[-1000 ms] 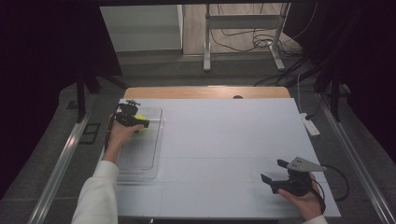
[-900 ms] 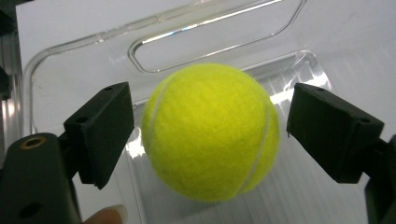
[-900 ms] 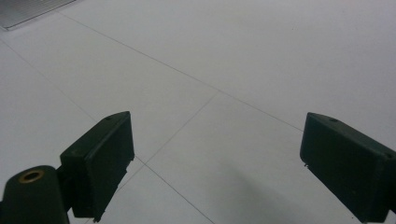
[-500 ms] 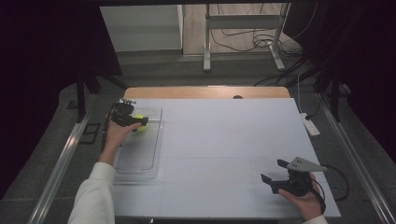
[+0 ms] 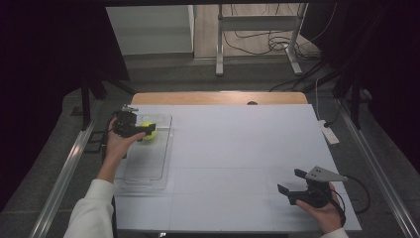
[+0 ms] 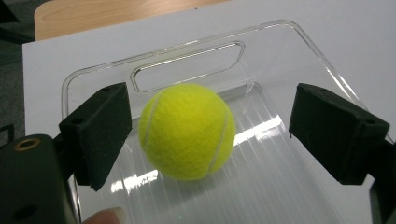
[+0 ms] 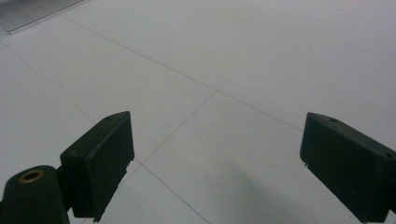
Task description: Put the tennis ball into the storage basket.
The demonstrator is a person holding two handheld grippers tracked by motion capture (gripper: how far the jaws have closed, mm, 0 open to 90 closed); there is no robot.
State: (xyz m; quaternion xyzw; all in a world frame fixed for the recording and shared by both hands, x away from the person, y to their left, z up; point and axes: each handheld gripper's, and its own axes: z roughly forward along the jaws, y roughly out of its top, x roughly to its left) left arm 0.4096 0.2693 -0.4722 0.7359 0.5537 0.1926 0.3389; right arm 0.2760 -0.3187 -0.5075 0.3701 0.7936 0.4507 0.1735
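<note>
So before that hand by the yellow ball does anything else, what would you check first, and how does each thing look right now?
1. Left gripper jaws clear of the tennis ball: ok, they have just been opening and gaps show on both sides of the ball.
2. Ball inside the clear tray: ok, it sits at the end with the handle slot.
3. Ball at rest, not rolling: cannot tell.
4. Tray fully on the white table: ok, along its left edge.
5. Right gripper out of the way: ok, open, holding nothing, at the near right of the table.
</note>
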